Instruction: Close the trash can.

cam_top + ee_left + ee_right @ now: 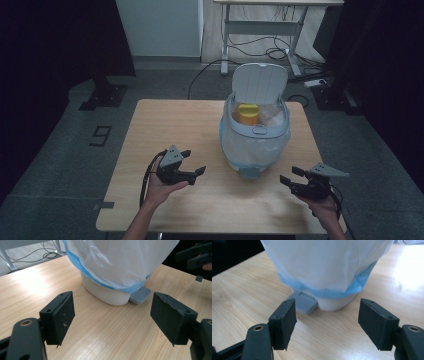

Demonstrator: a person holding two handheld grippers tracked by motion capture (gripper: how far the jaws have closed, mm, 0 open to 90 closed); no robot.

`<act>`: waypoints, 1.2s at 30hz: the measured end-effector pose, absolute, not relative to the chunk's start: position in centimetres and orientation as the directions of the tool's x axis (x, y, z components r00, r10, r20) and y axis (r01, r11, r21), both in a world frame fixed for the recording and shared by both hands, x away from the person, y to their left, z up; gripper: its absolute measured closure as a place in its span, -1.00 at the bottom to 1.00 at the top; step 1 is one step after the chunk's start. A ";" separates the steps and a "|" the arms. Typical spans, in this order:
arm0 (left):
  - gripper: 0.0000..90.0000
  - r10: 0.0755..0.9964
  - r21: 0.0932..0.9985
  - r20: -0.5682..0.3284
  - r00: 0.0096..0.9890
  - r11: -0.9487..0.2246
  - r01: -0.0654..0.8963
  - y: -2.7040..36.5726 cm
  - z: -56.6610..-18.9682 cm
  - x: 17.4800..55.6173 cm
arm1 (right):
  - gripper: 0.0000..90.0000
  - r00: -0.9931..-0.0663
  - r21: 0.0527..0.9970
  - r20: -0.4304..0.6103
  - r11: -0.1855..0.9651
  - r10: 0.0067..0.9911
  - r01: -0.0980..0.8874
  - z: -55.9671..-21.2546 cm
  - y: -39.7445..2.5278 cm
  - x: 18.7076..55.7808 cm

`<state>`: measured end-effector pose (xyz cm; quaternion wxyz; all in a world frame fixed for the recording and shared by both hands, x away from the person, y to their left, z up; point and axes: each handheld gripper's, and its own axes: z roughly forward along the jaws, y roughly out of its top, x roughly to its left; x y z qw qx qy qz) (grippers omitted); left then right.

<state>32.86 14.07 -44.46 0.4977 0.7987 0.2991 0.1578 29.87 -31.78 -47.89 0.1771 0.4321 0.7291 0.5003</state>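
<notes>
A small white pedal bin (pixel 254 135) stands on the wooden table (pixel 175 120), its lid (pixel 261 83) raised. A translucent bag with a blue edge (pixel 120 262) (pixel 324 267) lines it and hangs over the outside. Inside sit a yellow container (pixel 247 114) and some pale wrapping. A grey pedal (pixel 249 173) (pixel 140 295) (pixel 304 303) sticks out at the front. My left gripper (pixel 195 162) (pixel 112 317) is open, empty, left of the bin. My right gripper (pixel 290 176) (pixel 327 322) is open, empty, right of the pedal.
The table's front edge (pixel 210 231) runs just below both hands. Behind the table stands a white desk frame (pixel 260 30) with cables on the grey floor. Dark curtains flank both sides. A floor marking "9" (pixel 101 135) lies at the left.
</notes>
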 end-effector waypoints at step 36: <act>-0.55 0.638 0.844 -0.091 0.765 -0.358 0.400 14.2 -48.3 33.0 | -0.36 -0.646 0.940 0.163 0.083 0.746 0.332 -34.8 -31.9 33.8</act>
